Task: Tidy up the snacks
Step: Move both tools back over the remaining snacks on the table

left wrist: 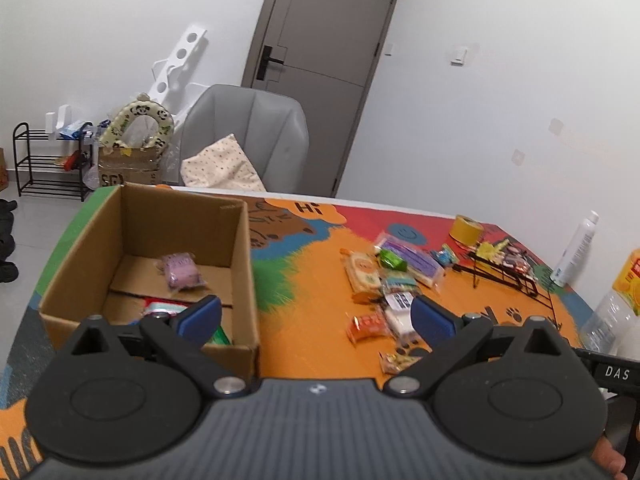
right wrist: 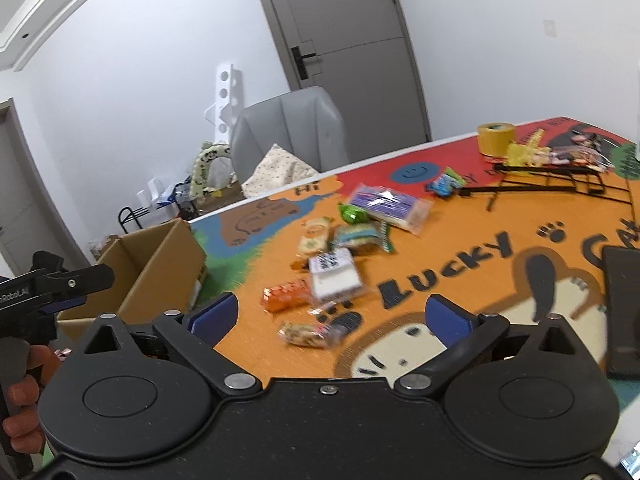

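Cartoon table mat — blurred snack packets, cardboard box half hidden.

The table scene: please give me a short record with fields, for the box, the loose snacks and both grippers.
box: cardboard box, open, on the table's left part
inside box: pink packet and other packets near the front wall
loose snacks: pile on the orange mat, outside the box
left gripper: open, nothing between the fingers
right gripper: open, empty
other items: yellow tape roll, black wire rack

Both wrist views angle down, sharing the somewhat blurred snacks.
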Action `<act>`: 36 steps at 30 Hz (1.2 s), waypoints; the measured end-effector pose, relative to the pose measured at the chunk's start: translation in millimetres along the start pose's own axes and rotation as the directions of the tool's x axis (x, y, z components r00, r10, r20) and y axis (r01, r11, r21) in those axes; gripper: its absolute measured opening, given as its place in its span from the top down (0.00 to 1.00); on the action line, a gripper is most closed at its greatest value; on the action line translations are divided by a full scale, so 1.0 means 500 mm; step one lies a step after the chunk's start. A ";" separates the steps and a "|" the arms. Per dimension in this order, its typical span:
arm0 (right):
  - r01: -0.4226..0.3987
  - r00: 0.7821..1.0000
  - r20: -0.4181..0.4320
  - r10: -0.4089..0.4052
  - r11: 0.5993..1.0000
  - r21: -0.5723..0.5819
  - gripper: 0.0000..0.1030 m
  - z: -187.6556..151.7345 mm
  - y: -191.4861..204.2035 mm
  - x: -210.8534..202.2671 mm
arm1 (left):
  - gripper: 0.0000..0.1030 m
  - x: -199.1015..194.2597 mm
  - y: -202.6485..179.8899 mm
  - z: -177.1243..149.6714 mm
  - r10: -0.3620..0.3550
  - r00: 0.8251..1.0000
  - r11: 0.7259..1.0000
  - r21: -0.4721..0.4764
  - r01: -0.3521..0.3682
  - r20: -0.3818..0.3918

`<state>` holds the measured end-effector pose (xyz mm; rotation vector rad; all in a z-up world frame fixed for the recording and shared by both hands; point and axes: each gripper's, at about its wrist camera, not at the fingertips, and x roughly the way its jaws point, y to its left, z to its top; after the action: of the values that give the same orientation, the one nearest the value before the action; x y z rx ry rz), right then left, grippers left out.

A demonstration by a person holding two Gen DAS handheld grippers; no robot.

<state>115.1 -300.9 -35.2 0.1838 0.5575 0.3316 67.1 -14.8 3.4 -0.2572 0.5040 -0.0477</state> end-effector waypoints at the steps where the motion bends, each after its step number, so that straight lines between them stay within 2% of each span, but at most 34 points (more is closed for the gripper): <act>1: 0.003 1.000 0.001 -0.003 1.000 0.004 0.00 -0.005 -0.006 -0.003 | 0.03 0.000 -0.005 -0.004 -0.007 1.000 1.000 0.003 0.007 -0.001; 9: 0.020 0.999 -0.029 -0.018 0.997 0.075 0.00 -0.063 -0.062 0.001 | 0.03 0.033 -0.057 -0.040 -0.082 0.996 0.996 0.037 0.083 -0.046; 15: 0.015 0.999 -0.030 -0.014 0.998 0.056 0.00 -0.083 -0.066 0.009 | 0.03 0.064 -0.084 -0.060 -0.099 0.992 0.993 0.060 0.103 -0.073; 36: 0.041 0.998 -0.050 -0.035 0.992 0.118 0.00 -0.089 -0.147 0.077 | 0.03 0.205 -0.131 -0.110 -0.072 0.984 0.992 0.087 0.087 -0.162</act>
<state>140.5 -351.7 -110.4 0.2805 0.6277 0.2665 131.5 -102.2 -74.7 -0.1826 0.6484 -0.1701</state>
